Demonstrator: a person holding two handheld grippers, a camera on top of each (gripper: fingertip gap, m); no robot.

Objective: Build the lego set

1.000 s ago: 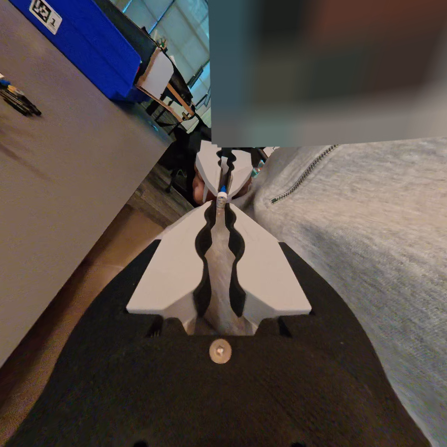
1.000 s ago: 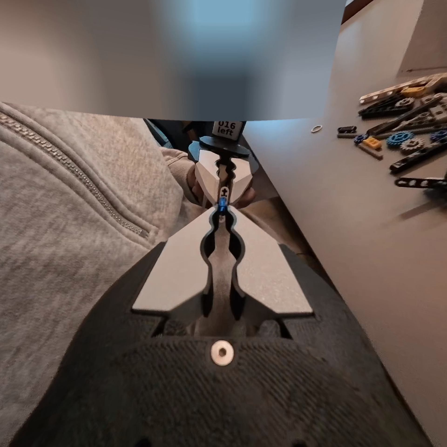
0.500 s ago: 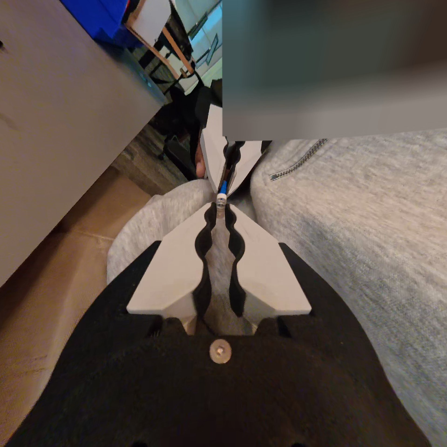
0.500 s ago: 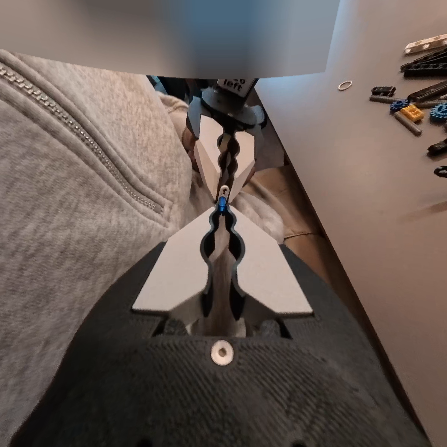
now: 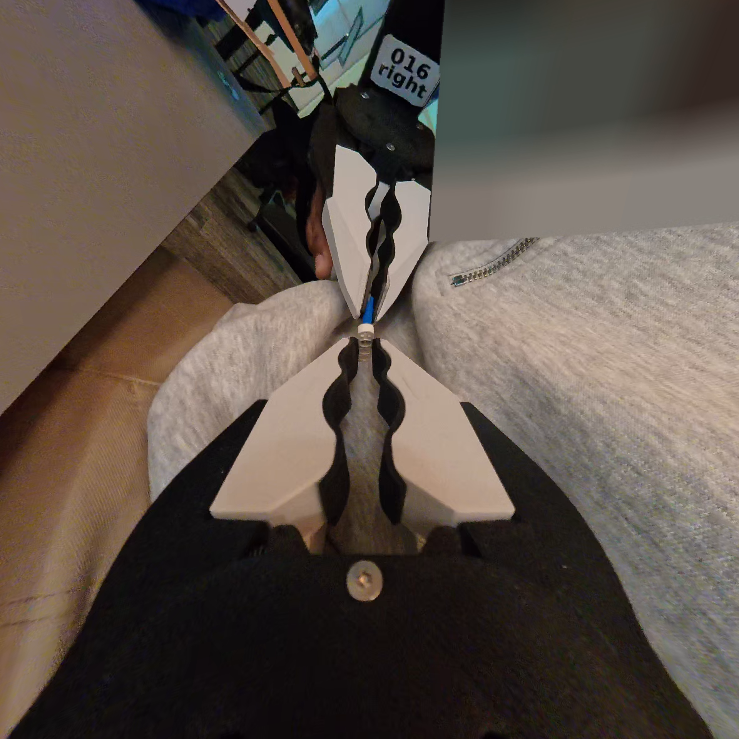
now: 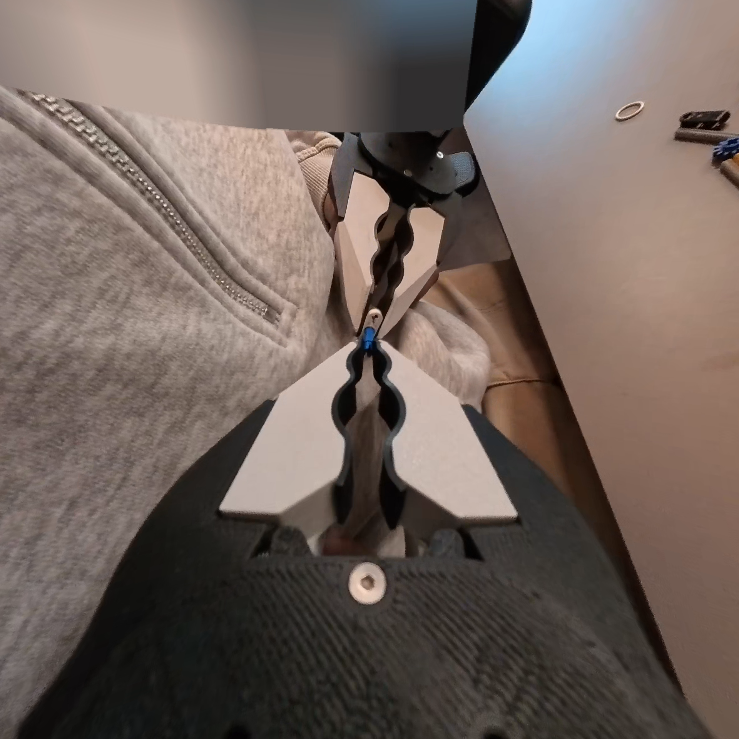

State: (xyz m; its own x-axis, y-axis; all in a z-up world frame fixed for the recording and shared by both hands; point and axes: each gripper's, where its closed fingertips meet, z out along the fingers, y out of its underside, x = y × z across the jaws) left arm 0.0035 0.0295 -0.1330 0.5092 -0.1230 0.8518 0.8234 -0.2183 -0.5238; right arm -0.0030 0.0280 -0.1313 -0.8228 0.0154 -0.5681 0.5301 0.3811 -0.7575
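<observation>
My left gripper [image 5: 366,340] is shut on a small white Lego connector [image 5: 366,332]. My right gripper [image 6: 368,348] is shut on a small blue pin [image 6: 367,338]. The two grippers face each other tip to tip over the person's lap. The blue pin [image 5: 368,311] meets the white connector [image 6: 374,318] end to end. In the left wrist view the right gripper [image 5: 368,314] points down from above. In the right wrist view the left gripper [image 6: 374,322] does the same. How far the pin sits inside the connector is hidden.
The person's grey zip hoodie [image 5: 580,360] fills one side of each view. The grey table [image 6: 640,280] runs along the right of the right wrist view, with a ring [image 6: 630,110], a black piece [image 6: 704,116] and a grey axle [image 6: 704,134] on it. The tips of both grippers are at nearly the same place. The grey axle [image 6: 704,134] is about equally far from each gripper, around 25 cm.
Both grippers have stayed shut and tip to tip. They have moved away from the table towards the lap, and most loose parts have slid out of the right wrist view.
</observation>
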